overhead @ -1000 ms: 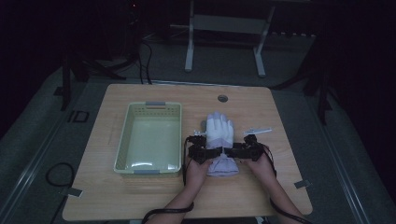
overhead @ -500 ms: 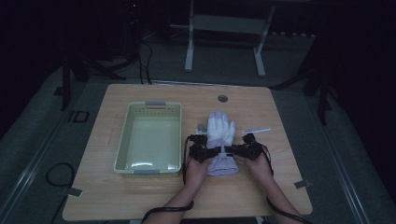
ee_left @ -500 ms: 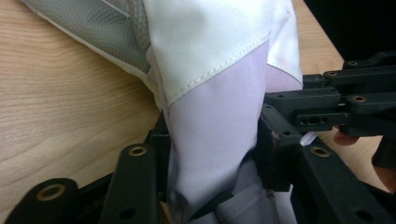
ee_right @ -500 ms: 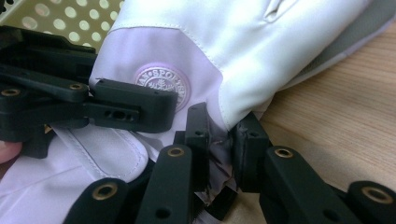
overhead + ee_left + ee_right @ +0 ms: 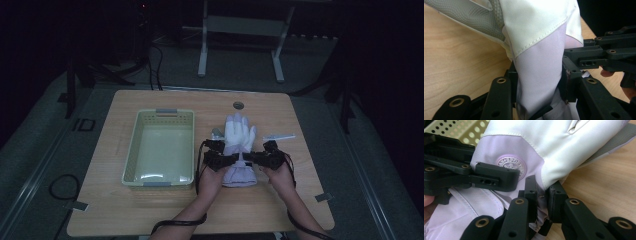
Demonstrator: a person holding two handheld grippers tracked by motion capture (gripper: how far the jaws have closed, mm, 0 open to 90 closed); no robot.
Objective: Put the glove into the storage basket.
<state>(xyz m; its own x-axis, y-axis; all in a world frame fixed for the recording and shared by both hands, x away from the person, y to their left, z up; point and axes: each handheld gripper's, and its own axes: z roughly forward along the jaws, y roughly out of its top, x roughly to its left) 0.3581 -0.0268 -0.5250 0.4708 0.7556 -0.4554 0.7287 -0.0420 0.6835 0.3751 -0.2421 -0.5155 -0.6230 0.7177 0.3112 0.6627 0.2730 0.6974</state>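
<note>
A white glove [image 5: 239, 134] with a lilac cuff lies on the wooden table [image 5: 310, 170], fingers pointing away. My left gripper [image 5: 223, 160] is shut on the cuff's left side. In the left gripper view its jaws press the lilac fabric [image 5: 539, 75]. My right gripper [image 5: 259, 158] is shut on the cuff's right edge; its jaws have just been closing with the fabric [image 5: 542, 192] pinched between them. A round lilac badge [image 5: 511, 164] sits on the cuff. Each gripper view also shows the other gripper close by, the right gripper [image 5: 599, 52] and the left gripper [image 5: 474, 173].
A pale green plastic basket [image 5: 131, 155] stands left of the glove with nothing in it. A white strip [image 5: 279, 136] lies right of the glove. A small round grey insert [image 5: 238, 105] sits near the table's far edge. The person's forearms [image 5: 200, 205] come in over the near edge.
Both grippers have closed on the glove's cuff from either side. They have risen a little, and the cuff end has come up with them.
</note>
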